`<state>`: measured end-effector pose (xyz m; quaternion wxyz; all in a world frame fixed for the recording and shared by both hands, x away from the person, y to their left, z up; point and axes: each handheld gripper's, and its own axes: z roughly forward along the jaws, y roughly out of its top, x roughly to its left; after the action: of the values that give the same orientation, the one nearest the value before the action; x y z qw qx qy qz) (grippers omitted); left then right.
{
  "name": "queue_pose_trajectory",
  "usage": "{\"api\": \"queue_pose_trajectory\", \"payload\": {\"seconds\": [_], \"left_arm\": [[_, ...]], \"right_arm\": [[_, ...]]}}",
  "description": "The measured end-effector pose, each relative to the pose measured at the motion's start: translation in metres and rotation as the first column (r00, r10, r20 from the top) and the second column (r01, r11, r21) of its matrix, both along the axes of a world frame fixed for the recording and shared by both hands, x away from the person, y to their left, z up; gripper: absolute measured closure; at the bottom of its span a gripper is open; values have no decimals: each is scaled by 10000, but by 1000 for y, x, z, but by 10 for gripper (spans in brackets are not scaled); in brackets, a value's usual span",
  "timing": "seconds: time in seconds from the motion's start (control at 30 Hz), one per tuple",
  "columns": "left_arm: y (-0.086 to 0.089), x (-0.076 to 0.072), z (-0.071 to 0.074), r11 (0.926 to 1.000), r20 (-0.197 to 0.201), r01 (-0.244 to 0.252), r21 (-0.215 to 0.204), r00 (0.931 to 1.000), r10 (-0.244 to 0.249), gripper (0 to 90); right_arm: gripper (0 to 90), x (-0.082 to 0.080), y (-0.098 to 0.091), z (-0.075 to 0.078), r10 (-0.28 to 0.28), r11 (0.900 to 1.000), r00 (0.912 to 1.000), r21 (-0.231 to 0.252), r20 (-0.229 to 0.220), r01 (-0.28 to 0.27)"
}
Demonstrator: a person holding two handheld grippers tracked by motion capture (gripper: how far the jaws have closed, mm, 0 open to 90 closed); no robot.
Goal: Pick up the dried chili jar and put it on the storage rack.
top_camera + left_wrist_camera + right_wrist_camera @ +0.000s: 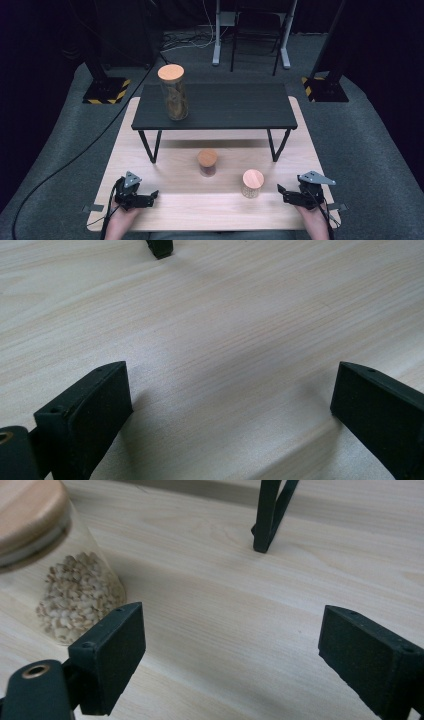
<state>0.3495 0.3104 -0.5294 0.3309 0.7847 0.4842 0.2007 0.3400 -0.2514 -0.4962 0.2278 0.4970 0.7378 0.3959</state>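
- Both claws, left (150, 196) and right (284, 192), are wide and empty.
- You're lining up on the pale jar (252, 183).
- Next: slide right claw around it, then squeeze.

Matt pale wood table (165, 210); clear glass jar (75, 595), smooth wooden lid (30, 515).

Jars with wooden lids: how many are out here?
3. A tall jar stands on the black raised shelf; a dark-filled jar sits on the table below; a pale-grain jar stands nearer the right gripper.
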Motion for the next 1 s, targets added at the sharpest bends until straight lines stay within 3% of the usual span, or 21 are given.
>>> {"api": "queue_pose_trajectory", "payload": {"seconds": [1.0], "left_arm": [[0, 0, 0, 10000, -5, 9, 3, 10000, -9, 25]], "right_arm": [[102, -6, 28, 41, 415, 9984, 9973, 370, 613, -439]]}}
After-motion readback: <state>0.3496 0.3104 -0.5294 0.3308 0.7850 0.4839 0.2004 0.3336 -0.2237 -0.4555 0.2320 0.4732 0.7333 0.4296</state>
